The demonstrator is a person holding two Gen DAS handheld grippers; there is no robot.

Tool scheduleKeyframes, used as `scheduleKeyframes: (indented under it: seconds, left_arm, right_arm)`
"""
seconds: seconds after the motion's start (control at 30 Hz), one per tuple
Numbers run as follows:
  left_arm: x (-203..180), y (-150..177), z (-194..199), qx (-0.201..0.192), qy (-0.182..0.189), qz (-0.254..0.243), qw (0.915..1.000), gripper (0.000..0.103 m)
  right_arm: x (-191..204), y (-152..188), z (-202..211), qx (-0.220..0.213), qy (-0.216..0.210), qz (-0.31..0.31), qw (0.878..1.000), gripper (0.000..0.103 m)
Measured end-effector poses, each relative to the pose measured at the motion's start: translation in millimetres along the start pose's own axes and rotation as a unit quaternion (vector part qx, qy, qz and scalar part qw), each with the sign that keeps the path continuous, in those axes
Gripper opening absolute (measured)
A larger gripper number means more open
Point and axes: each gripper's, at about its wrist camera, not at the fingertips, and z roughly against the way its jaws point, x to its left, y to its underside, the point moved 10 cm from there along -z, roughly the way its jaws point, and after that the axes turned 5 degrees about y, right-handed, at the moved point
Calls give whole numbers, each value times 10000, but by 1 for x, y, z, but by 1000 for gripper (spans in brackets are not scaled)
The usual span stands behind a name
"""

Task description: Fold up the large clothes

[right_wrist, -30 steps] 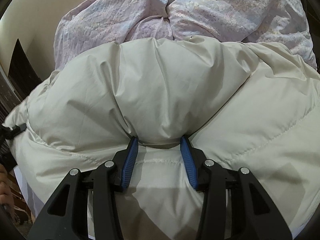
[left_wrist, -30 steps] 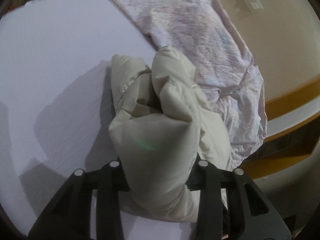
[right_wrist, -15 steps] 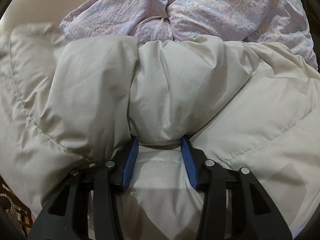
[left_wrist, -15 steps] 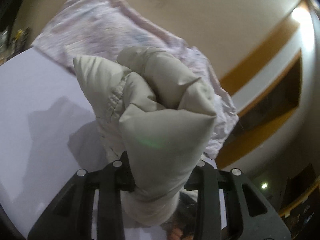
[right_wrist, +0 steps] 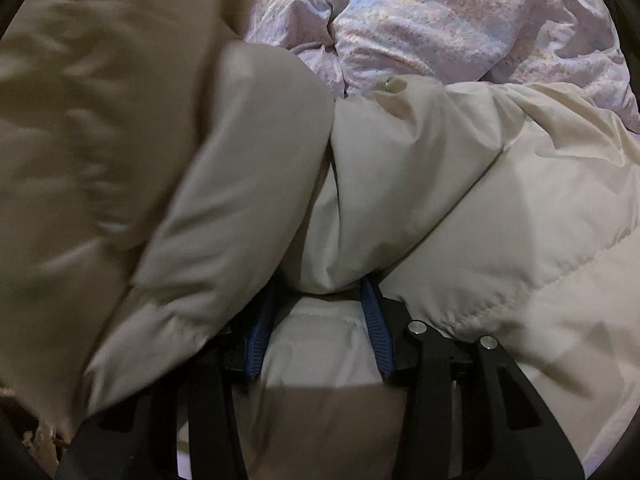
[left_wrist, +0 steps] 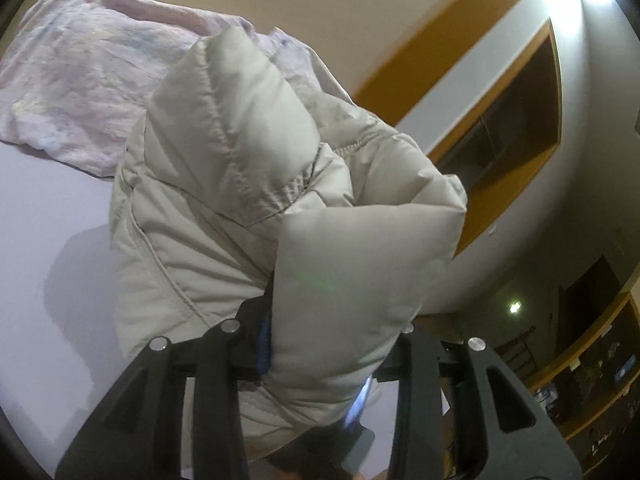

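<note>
Cream padded jacket (right_wrist: 460, 184) stayed clamped in both my tongs, left gripper (left_wrist: 316, 364) swinging its bunched end toward twelve o'clock, right gripper (right_wrist: 320, 320) anchoring; next, lay it flat.

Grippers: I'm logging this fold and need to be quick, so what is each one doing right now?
Left gripper: closed on a bunched part of the jacket.
Right gripper: closed on a fold of the jacket.
</note>
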Motion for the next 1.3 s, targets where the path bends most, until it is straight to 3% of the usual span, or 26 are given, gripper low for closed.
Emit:
scheduleKeyframes:
  seconds: [0.2,0.53,0.67,0.77,0.83,0.87,1.03,1.17,1.3]
  left_arm:
    - [-21,14,-33,269,57,-146,9995,35]
    - [-56,54,-98,911,196,-331,9951,35]
    - [-61,75,-136,1376,315,-306,9895,36]
    - [-68,99,-161,1993,493,-303,9782,37]
    - [-72,104,-164,2120,515,-447,9749,39]
    - [-74,103,-164,2146,507,-563,9738,41]
    - [-92,96,-132,2088,789,-656,9726,75]
    - [-101,85,-87,1752,815,-722,9785,80]
    - [-76,54,-67,1372,409,-747,9869,83]
  right_arm:
    - [-30,14,55,-504,125,159,9985,50]
    - [-106,38,100,-708,87,-741,9947,50]
    - [-112,46,104,-749,0,-908,9930,50]
    - [-110,50,108,-771,-39,-985,9921,50]
    - [-111,50,106,-769,-94,-1063,9913,50]
    - [-111,50,106,-769,-118,-1087,9910,50]
    - [-105,57,110,-785,-94,-1125,9905,50]
    - [-104,56,112,-797,-99,-1171,9899,50]
    - [-104,55,113,-784,-126,-1238,9891,50]
